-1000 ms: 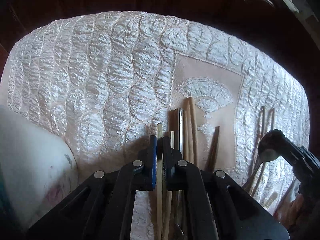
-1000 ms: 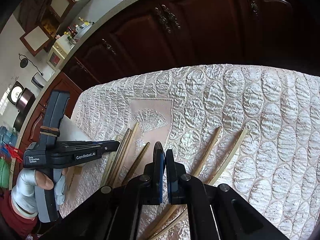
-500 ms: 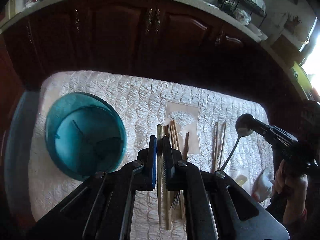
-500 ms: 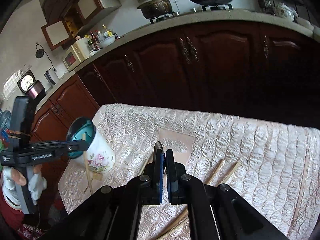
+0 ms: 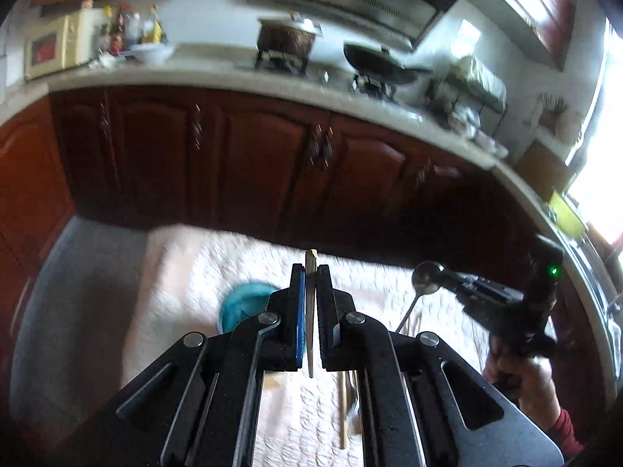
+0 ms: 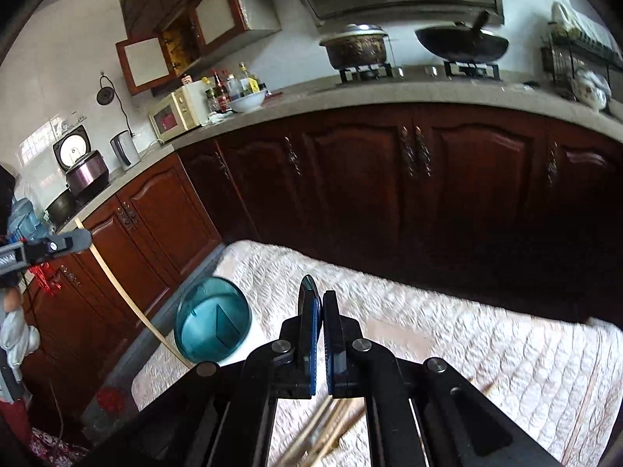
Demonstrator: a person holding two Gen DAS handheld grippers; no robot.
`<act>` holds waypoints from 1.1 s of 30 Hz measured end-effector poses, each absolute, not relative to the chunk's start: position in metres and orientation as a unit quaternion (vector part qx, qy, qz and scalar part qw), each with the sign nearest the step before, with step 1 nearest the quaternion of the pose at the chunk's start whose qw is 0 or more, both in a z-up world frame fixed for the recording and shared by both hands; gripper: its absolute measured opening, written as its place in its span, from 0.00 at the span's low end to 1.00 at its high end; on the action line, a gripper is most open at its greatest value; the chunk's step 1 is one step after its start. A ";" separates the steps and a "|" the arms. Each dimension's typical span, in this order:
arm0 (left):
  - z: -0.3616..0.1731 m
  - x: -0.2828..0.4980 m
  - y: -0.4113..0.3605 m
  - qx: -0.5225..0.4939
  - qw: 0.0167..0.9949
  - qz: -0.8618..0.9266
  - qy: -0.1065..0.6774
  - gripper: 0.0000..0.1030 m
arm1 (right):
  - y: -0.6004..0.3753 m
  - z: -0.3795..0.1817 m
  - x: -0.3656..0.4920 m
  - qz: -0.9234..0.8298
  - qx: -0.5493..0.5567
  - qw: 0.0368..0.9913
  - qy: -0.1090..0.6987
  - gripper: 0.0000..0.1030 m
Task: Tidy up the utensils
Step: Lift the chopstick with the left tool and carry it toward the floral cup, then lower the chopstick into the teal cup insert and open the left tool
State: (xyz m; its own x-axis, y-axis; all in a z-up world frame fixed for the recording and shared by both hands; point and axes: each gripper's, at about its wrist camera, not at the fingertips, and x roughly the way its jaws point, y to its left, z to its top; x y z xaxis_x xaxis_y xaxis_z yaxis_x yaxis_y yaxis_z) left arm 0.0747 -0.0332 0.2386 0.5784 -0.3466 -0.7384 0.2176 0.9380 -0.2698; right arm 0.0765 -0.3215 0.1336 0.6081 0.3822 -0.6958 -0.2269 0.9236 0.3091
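My left gripper point(image 5: 310, 272) is shut on a pale wooden chopstick point(image 5: 310, 323) that runs up between its pads, high above the table. From the right wrist view the same gripper point(image 6: 83, 238) shows at the far left with the chopstick point(image 6: 124, 295) hanging slantwise below it. My right gripper point(image 6: 318, 303) is shut on a metal spoon point(image 6: 308, 285), seen edge-on at its tips. In the left wrist view that gripper point(image 5: 447, 275) holds the spoon point(image 5: 426, 281) with its bowl up and handle down. A teal-lined cup point(image 6: 212, 319) stands on the quilted cloth below, left of both grippers.
Several wooden chopsticks point(image 6: 327, 428) and a fork point(image 5: 353, 393) lie on the cream quilted tablecloth point(image 6: 486, 350). Dark red kitchen cabinets point(image 6: 370, 179) stand close behind the table. A hand point(image 5: 521, 373) grips the right tool's handle.
Both grippers have risen well above the table with the chopstick and the spoon still held. The views tilted up toward the kitchen counter. The cup now looks smaller and further below.
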 end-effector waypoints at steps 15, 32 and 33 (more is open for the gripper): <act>0.209 0.107 -0.002 -0.030 0.912 -0.063 0.404 0.04 | -0.214 0.129 0.150 0.146 0.005 0.911 0.385 0.02; 0.129 0.105 -0.015 -0.016 0.893 -0.048 0.447 0.04 | -0.163 0.056 0.148 0.194 -0.056 0.876 0.439 0.04; 0.129 0.104 -0.016 -0.017 0.893 -0.048 0.447 0.04 | -0.162 0.054 0.147 0.201 -0.054 0.872 0.443 0.05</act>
